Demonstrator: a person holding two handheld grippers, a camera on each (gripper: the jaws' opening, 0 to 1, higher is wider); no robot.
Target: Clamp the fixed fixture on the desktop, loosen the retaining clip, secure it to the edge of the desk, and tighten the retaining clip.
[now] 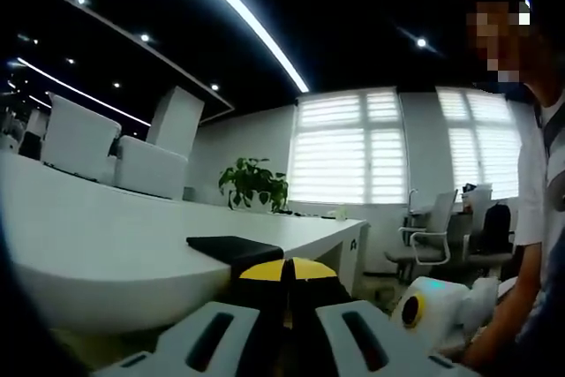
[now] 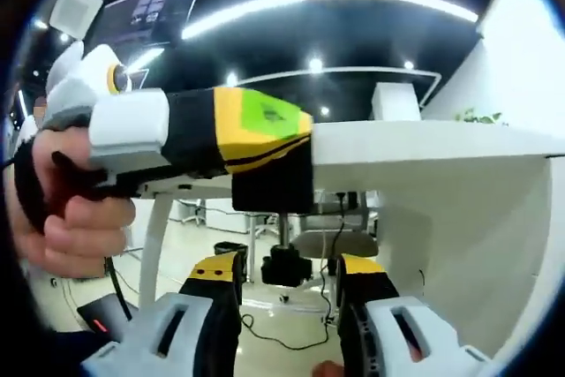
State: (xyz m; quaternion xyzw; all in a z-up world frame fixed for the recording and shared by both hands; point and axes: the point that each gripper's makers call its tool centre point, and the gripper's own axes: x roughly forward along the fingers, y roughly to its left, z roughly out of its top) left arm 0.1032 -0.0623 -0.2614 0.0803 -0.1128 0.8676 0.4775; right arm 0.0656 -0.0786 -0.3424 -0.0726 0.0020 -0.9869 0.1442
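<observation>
Office ceiling lights and a long curved light strip run above the white desk (image 1: 97,245), and blinds cover the windows behind it. A potted plant (image 1: 254,184) stands at the desk's far end, with white chairs (image 1: 428,240) off beside that end.

In the left gripper view, your left claw (image 1: 284,282) sits at the desk's near edge, its yellow-tipped jaws drawn together with no visible gap; I cannot tell from this view what lies between them. The fixture's black top plate (image 1: 231,246) lies flat on the desk surface, just past the jaw tips. A person in a white shirt (image 1: 543,174) stands off the desk's corner.

In the right gripper view, you look at the desk (image 2: 424,143) from below its edge. The fixture (image 2: 274,184) hangs on that edge, with its screw rod running down to a black knob (image 2: 285,268) under the desk. Your left claw (image 2: 296,134), held in your hand (image 2: 75,218), comes in level with the desk top and closes on the fixture's upper part. Your right claw (image 2: 287,282) is released: its jaws stand apart on either side of the knob, not touching it.
</observation>
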